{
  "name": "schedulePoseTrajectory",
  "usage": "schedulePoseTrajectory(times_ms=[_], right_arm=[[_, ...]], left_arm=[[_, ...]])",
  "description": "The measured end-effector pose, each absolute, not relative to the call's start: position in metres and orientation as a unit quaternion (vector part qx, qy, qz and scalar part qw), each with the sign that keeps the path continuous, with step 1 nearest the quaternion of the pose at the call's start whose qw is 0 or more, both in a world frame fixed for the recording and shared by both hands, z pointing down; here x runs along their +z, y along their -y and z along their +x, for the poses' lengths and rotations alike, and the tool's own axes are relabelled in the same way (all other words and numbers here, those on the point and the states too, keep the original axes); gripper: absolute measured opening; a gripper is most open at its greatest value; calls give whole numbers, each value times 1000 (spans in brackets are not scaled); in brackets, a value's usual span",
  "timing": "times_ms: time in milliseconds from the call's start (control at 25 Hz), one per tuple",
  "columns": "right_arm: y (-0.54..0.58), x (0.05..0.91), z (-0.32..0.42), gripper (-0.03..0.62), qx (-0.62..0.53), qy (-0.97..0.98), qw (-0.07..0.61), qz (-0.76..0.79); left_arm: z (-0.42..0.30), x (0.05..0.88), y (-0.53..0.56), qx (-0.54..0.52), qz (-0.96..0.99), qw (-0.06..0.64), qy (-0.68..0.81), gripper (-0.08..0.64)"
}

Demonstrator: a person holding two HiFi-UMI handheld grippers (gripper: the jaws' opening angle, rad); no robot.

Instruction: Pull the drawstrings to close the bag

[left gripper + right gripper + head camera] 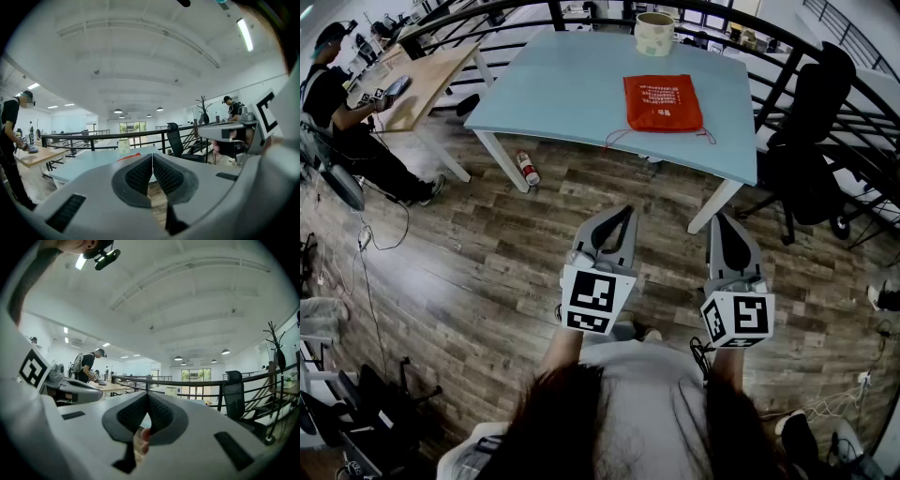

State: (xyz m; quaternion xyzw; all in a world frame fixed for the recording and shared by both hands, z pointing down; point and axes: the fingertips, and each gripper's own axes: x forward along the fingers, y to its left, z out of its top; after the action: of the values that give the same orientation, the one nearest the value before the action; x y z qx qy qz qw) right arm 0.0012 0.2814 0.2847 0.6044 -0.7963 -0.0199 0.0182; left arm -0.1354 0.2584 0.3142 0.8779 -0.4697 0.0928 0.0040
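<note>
An orange-red drawstring bag (663, 101) lies flat on the light blue table (572, 94), its thin cords trailing off the near corners toward the table's front edge. Both grippers hang over the wooden floor, well short of the table. My left gripper (619, 213) is shut with nothing in it, and so is my right gripper (719, 218). In the left gripper view the shut jaws (152, 157) point at the table, where the bag (129, 157) shows as a red sliver. In the right gripper view the pads (147, 397) meet, empty.
A roll of tape (654, 34) stands at the table's far edge behind the bag. A black office chair (811, 141) sits right of the table, and a bottle (528, 169) lies on the floor by the left table leg. A person (337, 103) works at a wooden desk far left. A black railing runs behind.
</note>
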Motion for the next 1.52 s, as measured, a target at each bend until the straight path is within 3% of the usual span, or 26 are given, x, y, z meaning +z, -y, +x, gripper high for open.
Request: schedulePoseTrajectory(times_ms=[800,1520], right_arm=[[-263,294,-3,25,-8,772,13,635],[-146,306,49,25,1,799,16,601]], left_arm=[[-141,329,-223,94,885,1,457,18],[-86,325,-103,103,866,-11,490,18]])
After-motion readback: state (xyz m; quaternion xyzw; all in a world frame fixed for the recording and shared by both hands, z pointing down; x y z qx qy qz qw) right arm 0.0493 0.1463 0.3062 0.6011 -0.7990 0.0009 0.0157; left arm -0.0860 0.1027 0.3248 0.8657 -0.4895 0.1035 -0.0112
